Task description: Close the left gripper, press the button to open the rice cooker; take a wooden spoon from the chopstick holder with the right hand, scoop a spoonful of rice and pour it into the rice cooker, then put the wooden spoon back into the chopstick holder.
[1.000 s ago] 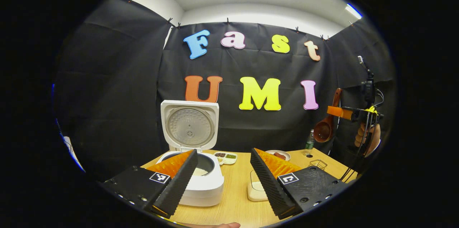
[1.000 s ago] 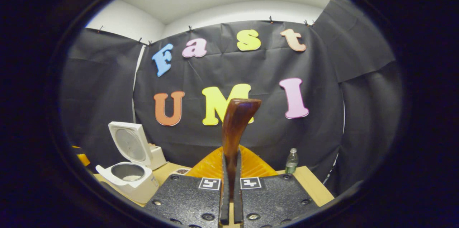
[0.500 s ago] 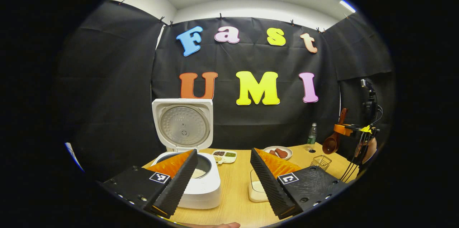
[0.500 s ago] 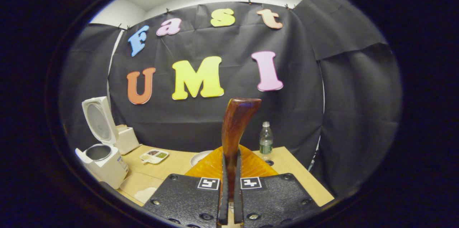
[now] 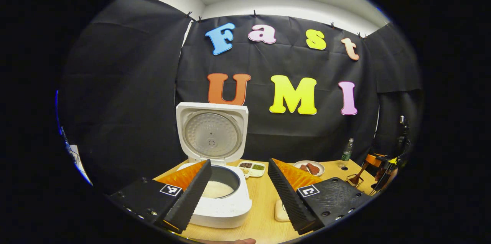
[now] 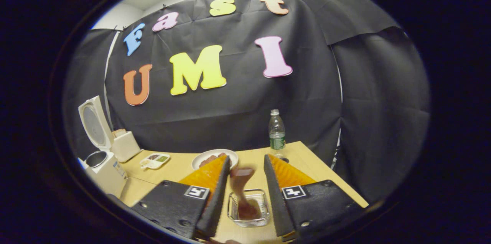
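Note:
The white rice cooker (image 5: 215,201) stands with its lid (image 5: 211,134) up and white rice (image 5: 216,189) in the pot. My left gripper (image 5: 239,160) hovers open just in front of it, holding nothing. In the right gripper view the brown wooden spoon (image 6: 239,182) stands blurred, bowl down, in the chopstick holder (image 6: 251,224). My right gripper (image 6: 246,158) is open around the spoon's handle, its fingers apart from it. Far right in the left gripper view, the spoon (image 5: 360,173) leans in the holder (image 5: 355,180) beside the right gripper (image 5: 383,159).
A beige rice tray (image 5: 281,213) lies right of the cooker. A small divided dish (image 6: 154,160), a plate of food (image 6: 215,157) and a water bottle (image 6: 276,132) stand toward the back of the wooden table (image 6: 180,171). The cooker (image 6: 98,155) is far left.
My right gripper came down to the holder and opened, letting go of the spoon, which now sits in the holder. The left gripper stayed open, shifting slightly.

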Available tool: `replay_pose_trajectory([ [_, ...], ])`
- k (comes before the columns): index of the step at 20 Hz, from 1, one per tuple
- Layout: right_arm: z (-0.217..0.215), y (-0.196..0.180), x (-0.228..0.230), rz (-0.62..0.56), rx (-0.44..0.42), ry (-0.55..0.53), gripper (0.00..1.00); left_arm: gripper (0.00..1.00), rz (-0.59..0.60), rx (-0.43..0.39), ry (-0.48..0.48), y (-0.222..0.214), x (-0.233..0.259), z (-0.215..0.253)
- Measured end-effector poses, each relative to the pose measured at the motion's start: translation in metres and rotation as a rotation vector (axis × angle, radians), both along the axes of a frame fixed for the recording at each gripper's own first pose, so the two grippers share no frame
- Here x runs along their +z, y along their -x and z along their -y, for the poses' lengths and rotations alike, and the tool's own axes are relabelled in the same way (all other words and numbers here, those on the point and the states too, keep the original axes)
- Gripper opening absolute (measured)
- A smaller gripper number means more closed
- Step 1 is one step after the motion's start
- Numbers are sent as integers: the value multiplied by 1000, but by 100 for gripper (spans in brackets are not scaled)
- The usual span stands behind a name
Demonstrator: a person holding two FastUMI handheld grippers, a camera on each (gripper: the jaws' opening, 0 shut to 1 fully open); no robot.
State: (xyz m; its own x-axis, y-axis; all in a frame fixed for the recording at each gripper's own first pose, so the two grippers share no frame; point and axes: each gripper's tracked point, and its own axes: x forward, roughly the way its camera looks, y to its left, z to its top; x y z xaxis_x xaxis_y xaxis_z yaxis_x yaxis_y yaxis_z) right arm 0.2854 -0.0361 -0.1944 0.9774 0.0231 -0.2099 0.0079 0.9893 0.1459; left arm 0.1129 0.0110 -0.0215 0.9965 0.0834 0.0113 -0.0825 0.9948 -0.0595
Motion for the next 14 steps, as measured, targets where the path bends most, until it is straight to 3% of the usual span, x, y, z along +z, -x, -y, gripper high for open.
replay_pose_trajectory([
  [1,6,8,4,0,-24,13,79,94,-9,-44,15,-4,3,4],
  [3,17,21,16,12,-60,40,89,94,-26,-103,48,-6,6,6],
  [10,20,85,28,-52,-95,-8,90,94,-17,-70,43,-30,45,-28],
  [11,16,94,32,-44,-82,-20,87,94,-10,-60,24,-34,54,-33],
  [14,20,111,33,-30,-87,22,90,93,38,5,-3,-50,81,-55],
])
